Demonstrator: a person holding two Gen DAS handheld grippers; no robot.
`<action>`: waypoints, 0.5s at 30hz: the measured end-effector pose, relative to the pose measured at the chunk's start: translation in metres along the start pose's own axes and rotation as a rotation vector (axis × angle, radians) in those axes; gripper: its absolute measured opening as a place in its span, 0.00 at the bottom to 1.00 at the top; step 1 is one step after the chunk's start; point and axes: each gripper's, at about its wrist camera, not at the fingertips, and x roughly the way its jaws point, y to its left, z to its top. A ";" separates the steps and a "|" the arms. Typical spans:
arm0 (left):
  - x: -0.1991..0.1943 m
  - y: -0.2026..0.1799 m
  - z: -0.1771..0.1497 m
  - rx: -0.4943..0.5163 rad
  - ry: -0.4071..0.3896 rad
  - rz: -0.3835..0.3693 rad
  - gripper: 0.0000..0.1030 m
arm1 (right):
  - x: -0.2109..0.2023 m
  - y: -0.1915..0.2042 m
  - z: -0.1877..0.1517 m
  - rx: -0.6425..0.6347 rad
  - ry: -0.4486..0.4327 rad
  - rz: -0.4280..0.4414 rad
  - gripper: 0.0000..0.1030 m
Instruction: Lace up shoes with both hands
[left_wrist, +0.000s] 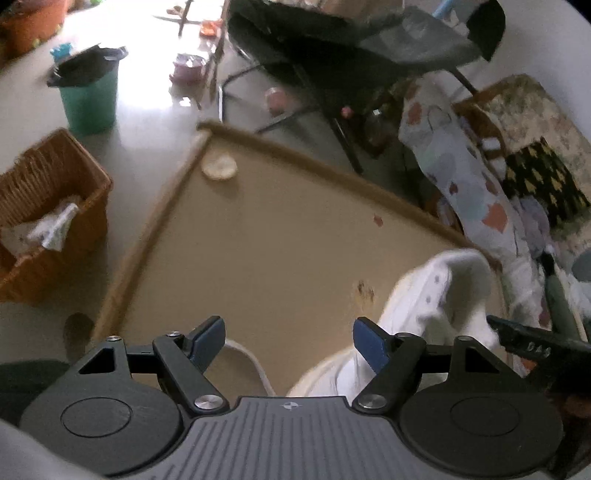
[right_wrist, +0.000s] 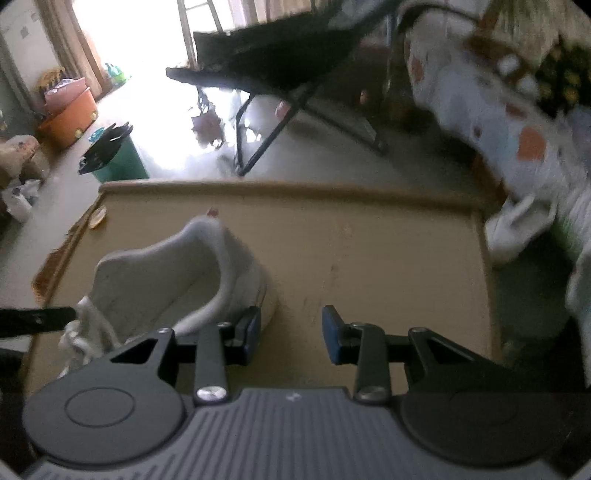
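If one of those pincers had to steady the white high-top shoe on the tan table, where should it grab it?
Probably the tall padded collar at the heel of the white high-top shoe, taken from above. The shoe stands upright with its mouth open, so that rim is a thin wall jaws can straddle. The right gripper, open and empty, sits right beside it; the laces bunch at the other end.

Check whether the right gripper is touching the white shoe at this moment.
Cannot tell. In the right wrist view the right gripper has bare table between its fingers, but its left finger overlaps the white shoe, so no gap or contact shows plainly.
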 end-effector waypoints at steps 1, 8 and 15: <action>0.000 0.002 -0.003 -0.014 -0.002 -0.010 0.75 | -0.003 -0.004 -0.003 0.027 0.009 0.021 0.35; -0.008 0.015 -0.031 -0.181 0.023 -0.121 0.75 | -0.008 -0.011 -0.015 0.084 0.016 0.104 0.35; 0.004 -0.010 -0.068 -0.138 0.132 -0.159 0.75 | -0.001 0.006 -0.002 0.037 -0.023 0.123 0.35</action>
